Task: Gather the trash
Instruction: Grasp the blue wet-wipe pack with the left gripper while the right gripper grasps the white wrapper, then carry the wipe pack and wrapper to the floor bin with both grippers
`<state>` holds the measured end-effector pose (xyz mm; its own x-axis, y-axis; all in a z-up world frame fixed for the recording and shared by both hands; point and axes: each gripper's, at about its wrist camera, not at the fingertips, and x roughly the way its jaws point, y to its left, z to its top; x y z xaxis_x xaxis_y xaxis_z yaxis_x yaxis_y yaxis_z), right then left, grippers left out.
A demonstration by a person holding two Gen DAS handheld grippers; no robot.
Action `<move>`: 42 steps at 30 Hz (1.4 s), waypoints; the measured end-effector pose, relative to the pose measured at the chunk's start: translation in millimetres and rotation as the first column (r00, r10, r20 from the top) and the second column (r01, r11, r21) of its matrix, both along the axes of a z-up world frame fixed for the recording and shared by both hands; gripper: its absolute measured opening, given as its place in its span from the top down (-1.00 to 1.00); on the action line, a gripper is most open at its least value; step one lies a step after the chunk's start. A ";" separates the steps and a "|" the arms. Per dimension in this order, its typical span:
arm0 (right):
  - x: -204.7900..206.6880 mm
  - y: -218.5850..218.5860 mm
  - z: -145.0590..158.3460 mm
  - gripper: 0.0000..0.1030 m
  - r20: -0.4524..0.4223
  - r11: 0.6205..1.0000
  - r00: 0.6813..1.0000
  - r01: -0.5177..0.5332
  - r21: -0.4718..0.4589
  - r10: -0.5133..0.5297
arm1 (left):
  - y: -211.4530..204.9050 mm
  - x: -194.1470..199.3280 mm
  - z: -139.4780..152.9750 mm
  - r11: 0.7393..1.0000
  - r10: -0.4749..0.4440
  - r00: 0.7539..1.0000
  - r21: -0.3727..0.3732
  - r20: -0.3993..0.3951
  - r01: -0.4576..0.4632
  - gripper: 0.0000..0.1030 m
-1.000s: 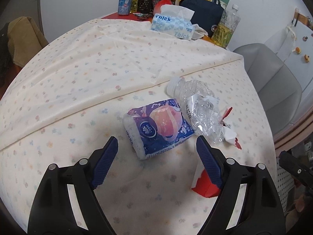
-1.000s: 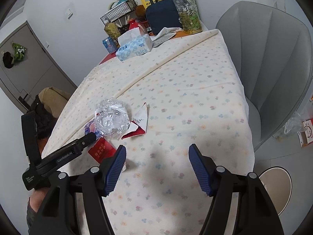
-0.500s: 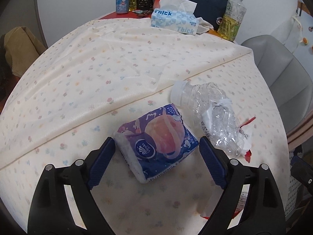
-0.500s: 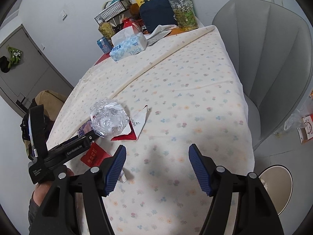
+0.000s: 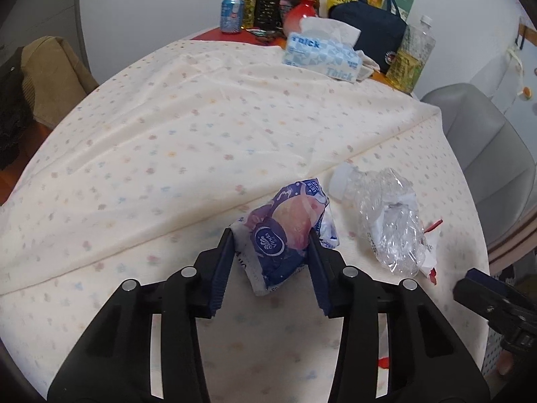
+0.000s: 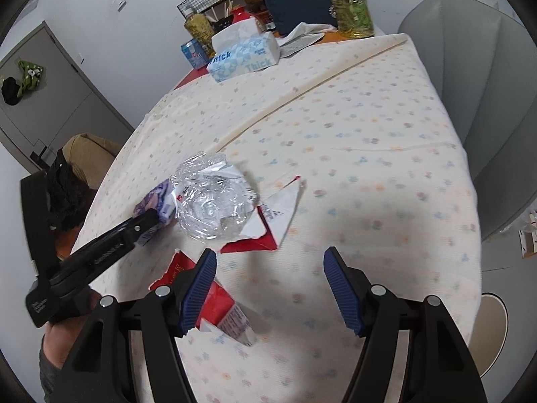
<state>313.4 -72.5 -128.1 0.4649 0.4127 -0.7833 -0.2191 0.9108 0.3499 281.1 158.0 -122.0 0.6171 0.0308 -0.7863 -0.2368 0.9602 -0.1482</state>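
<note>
My left gripper is shut on a purple and blue tissue packet on the flowered tablecloth. A crushed clear plastic bottle lies just right of it. In the right wrist view the bottle sits beside a torn red and white paper wrapper, and a red carton piece lies by my left fingertip. My right gripper is open and empty, above the cloth just in front of the wrapper. The left gripper shows there holding the packet.
At the table's far end stand a blue tissue box, a navy bag, a drink bottle, a can and jars. A grey chair stands at the right side. A brown cushion lies at the left.
My left gripper moved forward over the tissue packet and closed on it, crumpling it. My right gripper moved closer to the torn wrapper and stayed open.
</note>
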 end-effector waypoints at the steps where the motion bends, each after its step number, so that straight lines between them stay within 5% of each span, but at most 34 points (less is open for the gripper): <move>1: 1.9 3.4 -0.6 -0.29 -0.002 1.000 1.000 -0.004 -0.004 0.004 | 3.9 -2.5 2.4 1.000 0.007 1.000 0.000 0.004 -0.007 0.18; 8: 16.5 25.5 -9.3 -0.21 -0.027 0.998 0.999 -0.028 -0.047 0.027 | 22.9 -11.8 22.1 0.999 0.034 0.999 -0.009 0.034 -0.033 0.18; 13: 16.8 20.5 -14.8 0.29 -0.041 0.998 0.999 -0.016 -0.055 0.013 | 19.7 -13.4 34.1 1.000 0.026 0.998 -0.012 0.060 -0.025 0.18; 15: 15.1 16.0 -12.8 0.82 -0.041 0.999 0.999 -0.016 -0.052 0.014 | 14.4 -13.4 37.8 1.000 0.014 0.998 -0.016 0.066 -0.013 0.18; 16: 14.1 12.3 -11.9 0.92 -0.041 0.999 0.999 -0.016 -0.042 0.014 | 10.1 -13.0 40.0 1.000 0.004 0.997 -0.019 0.071 -0.003 0.18; 30: -7.6 -50.7 14.1 0.94 0.026 0.997 0.997 0.072 0.010 -0.072 | -65.9 -4.6 62.7 0.990 -0.137 0.984 -0.007 0.117 0.139 0.18; 42: -38.9 -164.2 41.9 0.93 0.078 0.965 0.963 0.253 0.061 -0.258 | -163.7 19.3 71.6 0.950 -0.305 0.941 -0.015 0.148 0.311 0.18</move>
